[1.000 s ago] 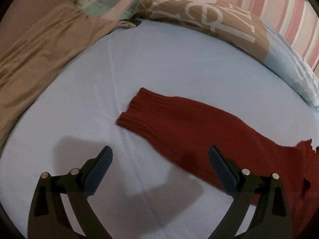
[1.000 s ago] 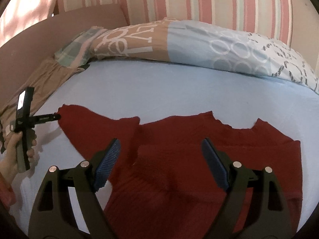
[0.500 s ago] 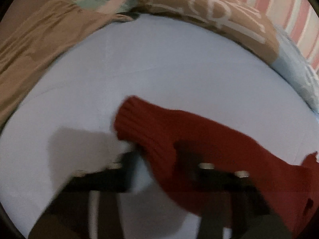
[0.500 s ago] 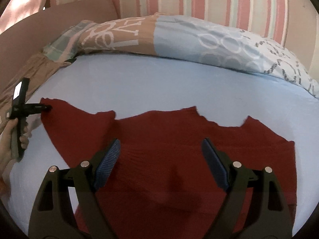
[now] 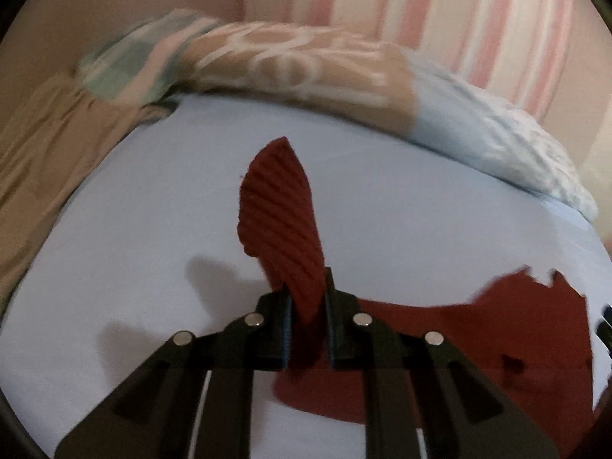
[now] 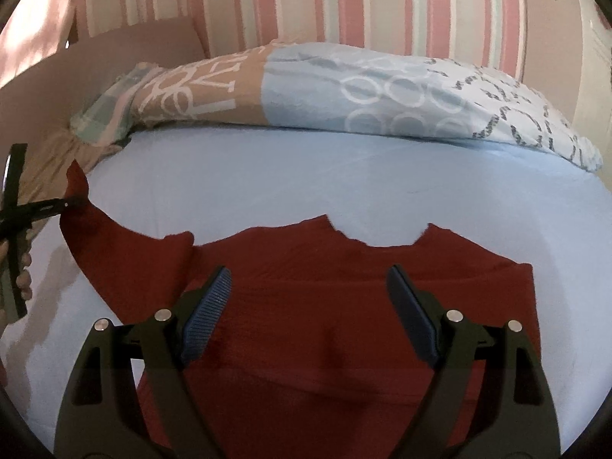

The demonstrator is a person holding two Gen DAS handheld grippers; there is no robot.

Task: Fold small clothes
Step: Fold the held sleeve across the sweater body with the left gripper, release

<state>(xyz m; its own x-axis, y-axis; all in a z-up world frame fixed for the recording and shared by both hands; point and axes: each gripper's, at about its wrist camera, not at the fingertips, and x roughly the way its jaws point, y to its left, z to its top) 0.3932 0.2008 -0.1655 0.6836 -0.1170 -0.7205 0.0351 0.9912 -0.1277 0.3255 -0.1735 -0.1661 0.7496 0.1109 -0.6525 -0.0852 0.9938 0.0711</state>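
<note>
1. left gripper [image 5: 306, 298]: jaws clenched on the ribbed cuff end of the left sleeve [image 5: 281, 214] of the dark red knitted sweater [image 6: 344, 306]. the cuff stands up out of the jaws, lifted clear of the sheet.
2. right gripper [image 6: 306, 302]: released, blue-padded fingers [image 6: 208, 306] spread wide, hovering over the sweater's chest and gripping nothing. contact with the knit cannot be confirmed.
3. sweater position: body spread flat on the pale blue bed sheet [image 6: 306, 183], neckline pointing toward the patterned tan-and-blue pillow [image 6: 344, 88]. the held sleeve rises from the sweater's left shoulder and hangs taut up to the left gripper, as the right wrist view shows.
4. surroundings relative to the sweater: pillow lies beyond the neckline, apart from it. tan bedding [image 5: 46, 145] lies left of the sleeve. pink striped wall [image 6: 306, 0] stands behind the pillow.
5. step in hand, judged: folding the left sleeve inward across the body.
6. recommended practice: carry the cuff low and across toward the chest, so the crease forms at the shoulder seam. keep the clench firm until the cuff lies flat, as thick knit may slip.
7. risk, judged: pulling too far could drag the body out of square. the free right gripper could press the chest to anchor it.
</note>
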